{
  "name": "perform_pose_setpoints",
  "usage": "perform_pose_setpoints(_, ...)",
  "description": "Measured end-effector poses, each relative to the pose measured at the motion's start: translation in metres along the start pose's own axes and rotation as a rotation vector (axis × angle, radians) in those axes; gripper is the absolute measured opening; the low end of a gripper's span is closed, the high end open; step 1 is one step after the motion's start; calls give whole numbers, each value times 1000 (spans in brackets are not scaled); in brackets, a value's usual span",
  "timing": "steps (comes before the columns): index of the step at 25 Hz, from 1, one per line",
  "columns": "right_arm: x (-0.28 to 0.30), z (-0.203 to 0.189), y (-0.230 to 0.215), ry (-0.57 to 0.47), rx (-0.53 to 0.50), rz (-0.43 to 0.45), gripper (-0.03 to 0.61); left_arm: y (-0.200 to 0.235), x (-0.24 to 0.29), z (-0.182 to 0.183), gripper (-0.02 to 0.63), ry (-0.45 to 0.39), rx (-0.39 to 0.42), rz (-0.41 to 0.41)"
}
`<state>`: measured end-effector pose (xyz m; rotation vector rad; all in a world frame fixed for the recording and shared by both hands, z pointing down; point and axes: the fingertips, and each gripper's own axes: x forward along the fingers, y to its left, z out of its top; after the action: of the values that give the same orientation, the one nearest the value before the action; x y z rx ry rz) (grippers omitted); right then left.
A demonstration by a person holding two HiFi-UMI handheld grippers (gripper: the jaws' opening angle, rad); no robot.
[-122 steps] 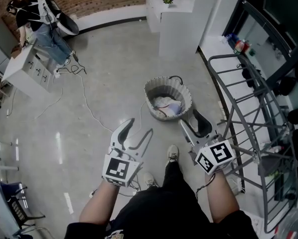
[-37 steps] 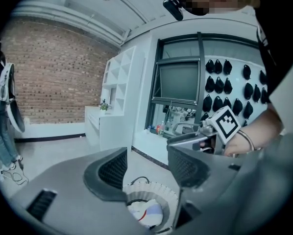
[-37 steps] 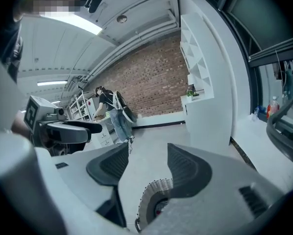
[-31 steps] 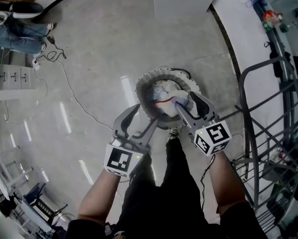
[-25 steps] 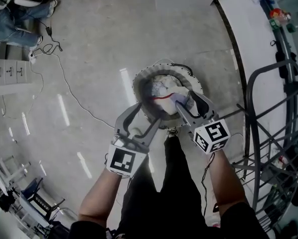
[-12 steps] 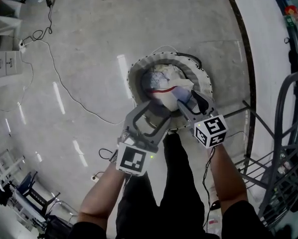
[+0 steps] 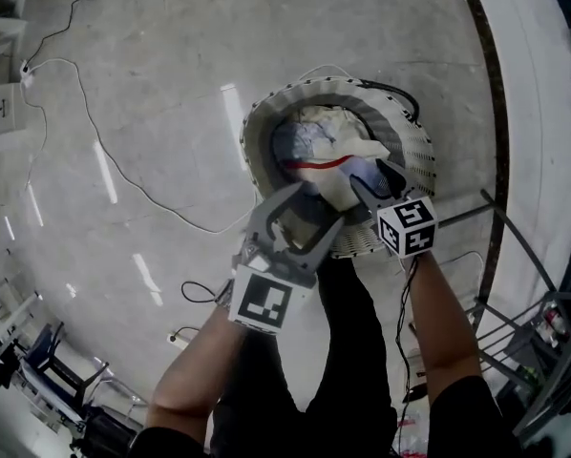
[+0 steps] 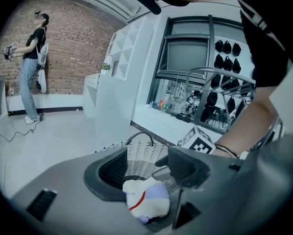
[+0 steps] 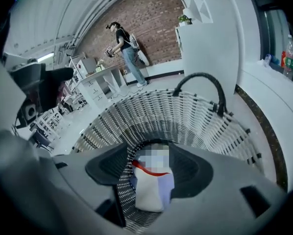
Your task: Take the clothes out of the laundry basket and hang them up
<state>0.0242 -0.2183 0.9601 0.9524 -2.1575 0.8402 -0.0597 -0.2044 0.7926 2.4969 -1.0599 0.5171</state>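
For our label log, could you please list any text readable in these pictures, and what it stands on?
No text here can be read.
Left cube: black-and-white marker pattern only, no letters.
Right cube: marker pattern only, no letters.
Bottle: label too small and blurred to read.

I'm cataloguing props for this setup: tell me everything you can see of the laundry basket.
The laundry basket is round, with pale woven slatted walls and a dark arched handle at its rim. It stands upright on the grey floor, with crumpled pale clothes with a red stripe inside. The left gripper and right gripper, jaws open, hang over its near side; contact is unclear.
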Motion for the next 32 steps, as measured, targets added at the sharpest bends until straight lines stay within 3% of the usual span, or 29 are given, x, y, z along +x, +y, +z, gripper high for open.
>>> perform_pose_setpoints(8, 64, -54, -22, 148, -21, 3, 295, 12, 19, -39, 242, 0, 3, -14)
perform_pose_setpoints(16, 113, -109, -37, 357, -158, 33, 323, 18, 29, -70, 242, 17, 9, -34)
perform_pose_setpoints(25, 154, -157, -53, 493, -197, 28, 336, 28, 38, -96, 242, 15, 15, -52)
perform_pose_setpoints(28, 159, -172, -54, 526, -184, 36, 302, 28, 40, -102, 242, 17, 28, -56)
perform_pose_setpoints(32, 156, -172, -51, 532, -214, 31, 124, 30, 41, -99, 242, 1, 30, -62)
